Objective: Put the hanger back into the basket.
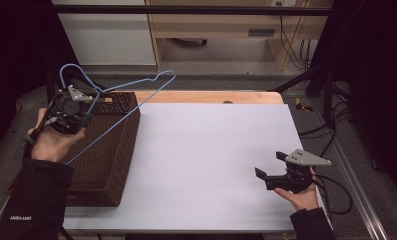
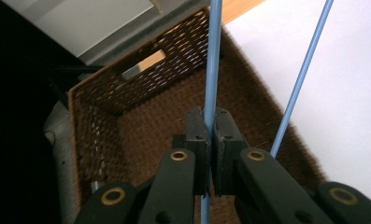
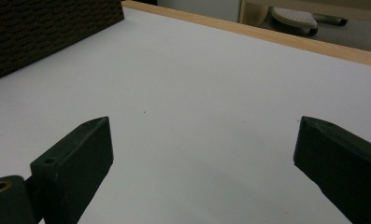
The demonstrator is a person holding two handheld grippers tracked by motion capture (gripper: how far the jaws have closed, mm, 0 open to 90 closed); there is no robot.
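At the upper left of the high view, a blue wire hanger (image 1: pixel 117 100) is held above the wicker basket (image 1: pixel 111 165), one thin rod clamped between the left gripper (image 2: pixel 210 122) pads (likely light, springy, slippery). At lower right, the right gripper (image 1: pixel 269 166) rests open and empty. No readable writing is made out.

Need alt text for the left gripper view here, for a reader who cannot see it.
The left gripper has its two black jaws shut on a thin blue wire hanger, held above the open brown wicker basket. A second bar of the hanger slants up at the right, over the white table.
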